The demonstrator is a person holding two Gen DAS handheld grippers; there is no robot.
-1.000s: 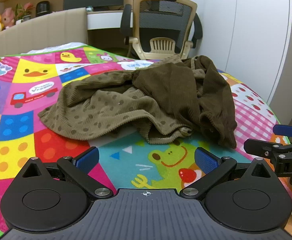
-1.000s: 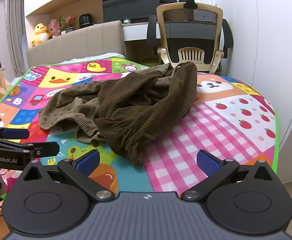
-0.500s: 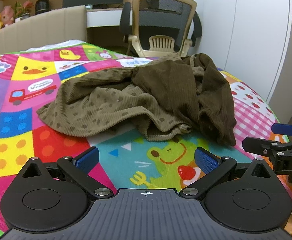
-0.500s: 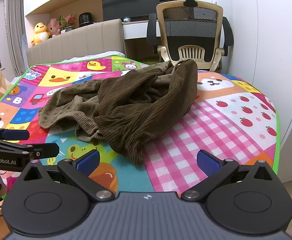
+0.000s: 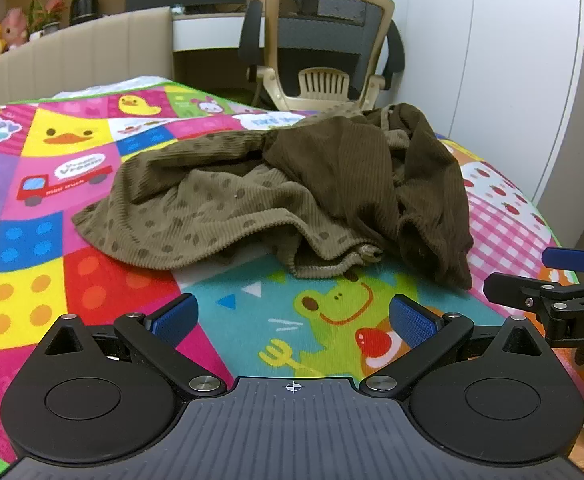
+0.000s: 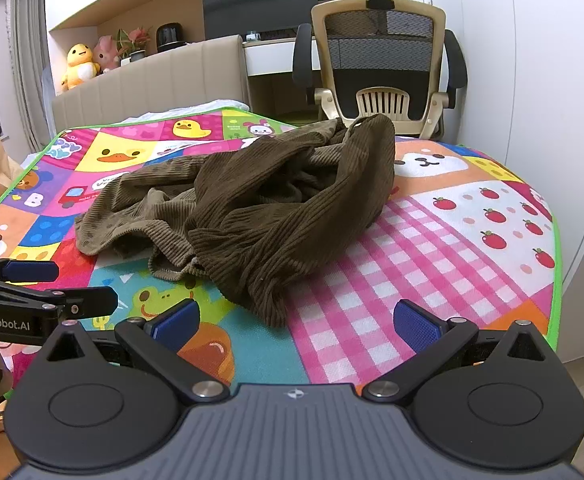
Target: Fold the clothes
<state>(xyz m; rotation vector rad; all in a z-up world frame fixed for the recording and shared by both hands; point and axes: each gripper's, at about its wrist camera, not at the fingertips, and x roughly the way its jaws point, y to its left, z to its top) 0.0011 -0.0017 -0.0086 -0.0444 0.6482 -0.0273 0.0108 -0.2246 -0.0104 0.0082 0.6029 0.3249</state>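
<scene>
A crumpled brown corduroy garment [image 5: 292, 200] with a dotted lighter lining lies in a heap on a colourful play mat [image 5: 52, 280]. It also shows in the right wrist view [image 6: 276, 208]. My left gripper [image 5: 292, 320] is open and empty, low over the mat's front part, short of the garment's near hem. My right gripper [image 6: 295, 322] is open and empty, in front of the garment's near dark fold. Each gripper shows at the edge of the other's view: the right one [image 5: 555, 280] and the left one [image 6: 52, 284].
The mat [image 6: 451, 240] covers a bed with a beige headboard [image 6: 152, 88]. An office chair [image 6: 379, 68] stands behind the far edge by a desk. A white wall [image 5: 511, 60] runs along the right. Plush toys [image 6: 80, 64] sit on a shelf at far left.
Both grippers have moved slightly forward toward the garment, which looks a little nearer and higher in both views. Both stay open. The garment has not moved.
</scene>
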